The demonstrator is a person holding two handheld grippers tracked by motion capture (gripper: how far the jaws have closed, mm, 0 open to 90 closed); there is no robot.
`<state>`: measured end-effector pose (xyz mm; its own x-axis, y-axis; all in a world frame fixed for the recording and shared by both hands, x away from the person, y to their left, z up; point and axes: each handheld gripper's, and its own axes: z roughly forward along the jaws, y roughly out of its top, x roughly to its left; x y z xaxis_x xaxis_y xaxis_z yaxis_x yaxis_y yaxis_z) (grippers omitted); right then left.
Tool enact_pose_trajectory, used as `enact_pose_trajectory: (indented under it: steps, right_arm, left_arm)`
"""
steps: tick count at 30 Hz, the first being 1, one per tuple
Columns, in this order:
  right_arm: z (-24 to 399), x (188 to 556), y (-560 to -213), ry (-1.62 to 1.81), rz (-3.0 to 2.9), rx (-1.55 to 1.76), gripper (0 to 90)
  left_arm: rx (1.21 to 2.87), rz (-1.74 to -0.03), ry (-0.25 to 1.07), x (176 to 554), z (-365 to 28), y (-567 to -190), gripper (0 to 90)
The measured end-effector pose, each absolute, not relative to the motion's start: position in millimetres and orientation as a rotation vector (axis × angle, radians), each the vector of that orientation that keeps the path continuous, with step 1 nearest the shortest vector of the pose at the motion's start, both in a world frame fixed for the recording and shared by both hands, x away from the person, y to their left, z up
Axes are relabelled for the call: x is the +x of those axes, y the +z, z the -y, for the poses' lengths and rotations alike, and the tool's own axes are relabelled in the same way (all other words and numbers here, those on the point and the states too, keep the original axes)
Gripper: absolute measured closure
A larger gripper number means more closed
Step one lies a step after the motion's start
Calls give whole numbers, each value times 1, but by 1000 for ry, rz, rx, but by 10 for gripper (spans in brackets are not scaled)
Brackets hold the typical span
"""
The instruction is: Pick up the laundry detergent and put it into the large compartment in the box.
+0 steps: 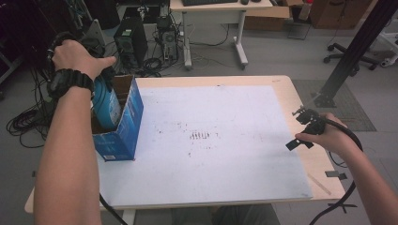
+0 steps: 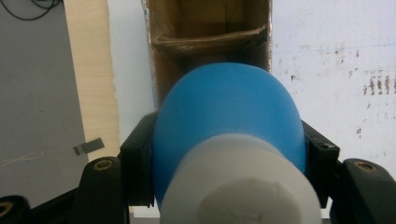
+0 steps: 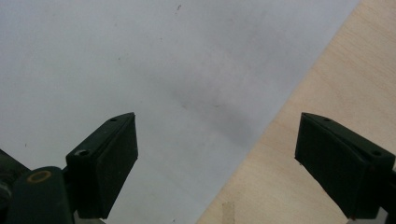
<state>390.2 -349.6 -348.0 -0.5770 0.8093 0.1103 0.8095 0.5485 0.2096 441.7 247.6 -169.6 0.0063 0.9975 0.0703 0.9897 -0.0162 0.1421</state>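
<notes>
A blue bottle (image 1: 107,105) with a white cap (image 2: 238,186) hangs partly inside an open blue cardboard box (image 1: 126,126) at the table's left edge. My left gripper (image 1: 104,86) is over the box under a hand that wears a black watch, and it is shut on the bottle. In the left gripper view the bottle (image 2: 229,107) sits between the black jaws, with the box's brown inside (image 2: 210,28) below it. My right gripper (image 1: 300,129) rests at the table's right edge. Its jaws (image 3: 217,154) stand open with nothing between them, over the mat's border.
A white mat (image 1: 211,140) covers most of the wooden table (image 1: 281,84). Small strips of tape (image 1: 336,174) lie near the front right corner. On the floor behind are computer towers (image 1: 131,40), tangled cables, a desk (image 1: 216,9), a black pole (image 1: 356,47) and an office chair (image 1: 347,54).
</notes>
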Motion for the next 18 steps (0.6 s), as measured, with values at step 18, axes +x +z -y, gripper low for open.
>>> enact_pose_trajectory:
  steps: [18]
  right_arm:
    - [346,391,-353,-353,2764,-1436,133]
  left_arm:
    - [2193,-2187,180,442,-255,-202,376]
